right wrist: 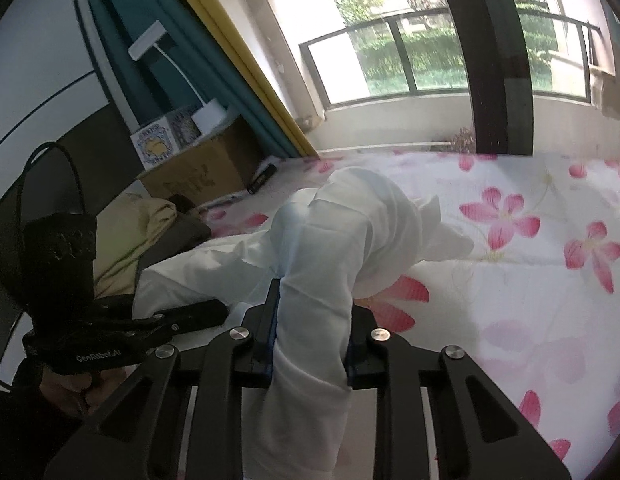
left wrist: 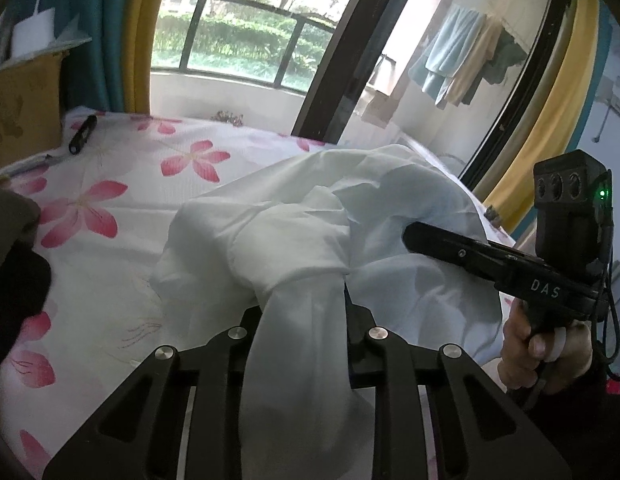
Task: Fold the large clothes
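At the far left, by the wall, sits a brown cardboard box with a white plug block on top. A small black thing (maybe a clip or a remote, it is too small to tell) lies on the bed sheet next to the box. The sheet is white with big pink flowers. A dark cloth lies at the sheet's left edge.

In the middle is the white garment. It is bunched up in a soft heap on the bed, and parts of it are lifted off the sheet. The left gripper is closed on a twisted bunch of it, with the cloth squeezed between the two black fingers and hanging down in front of them.

To the right, the right gripper pinches another bunch of the same garment, which rises like a small tent above the fingers. In the left view, a hand holds this gripper by its handle at the right edge.

Behind the bed is a big window with green bushes outside. Far right, some clothes hang on a line.
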A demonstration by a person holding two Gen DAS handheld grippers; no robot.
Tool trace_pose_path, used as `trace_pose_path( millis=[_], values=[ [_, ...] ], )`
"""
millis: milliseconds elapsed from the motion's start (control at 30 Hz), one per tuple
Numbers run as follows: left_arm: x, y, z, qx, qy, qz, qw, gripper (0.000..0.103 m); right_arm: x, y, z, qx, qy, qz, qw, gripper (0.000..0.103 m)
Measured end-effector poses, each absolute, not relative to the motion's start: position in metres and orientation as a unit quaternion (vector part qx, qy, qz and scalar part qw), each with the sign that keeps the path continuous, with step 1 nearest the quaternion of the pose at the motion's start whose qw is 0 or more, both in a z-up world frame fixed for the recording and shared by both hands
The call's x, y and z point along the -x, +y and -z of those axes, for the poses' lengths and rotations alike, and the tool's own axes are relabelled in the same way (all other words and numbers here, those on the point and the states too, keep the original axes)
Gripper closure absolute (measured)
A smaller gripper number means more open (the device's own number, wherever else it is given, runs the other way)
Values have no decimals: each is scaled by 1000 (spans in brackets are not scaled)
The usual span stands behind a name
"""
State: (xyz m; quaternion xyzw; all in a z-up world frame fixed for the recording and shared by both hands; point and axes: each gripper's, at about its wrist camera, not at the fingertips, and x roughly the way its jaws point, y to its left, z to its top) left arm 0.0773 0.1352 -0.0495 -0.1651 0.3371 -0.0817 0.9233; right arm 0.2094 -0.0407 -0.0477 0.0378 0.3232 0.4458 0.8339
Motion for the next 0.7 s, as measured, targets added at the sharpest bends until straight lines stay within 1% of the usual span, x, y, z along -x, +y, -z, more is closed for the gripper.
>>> trace_pose_path(
  millis=[467, 700],
  values=[
    [-42, 159, 7, 145, 283, 57, 946, 78, -181, -15, 3, -15, 264, -472, 841, 79],
    [-20, 174, -7, 137, 262, 37, 955, 78, -163, 5, -13, 5, 236, -485, 842, 79]
  ],
)
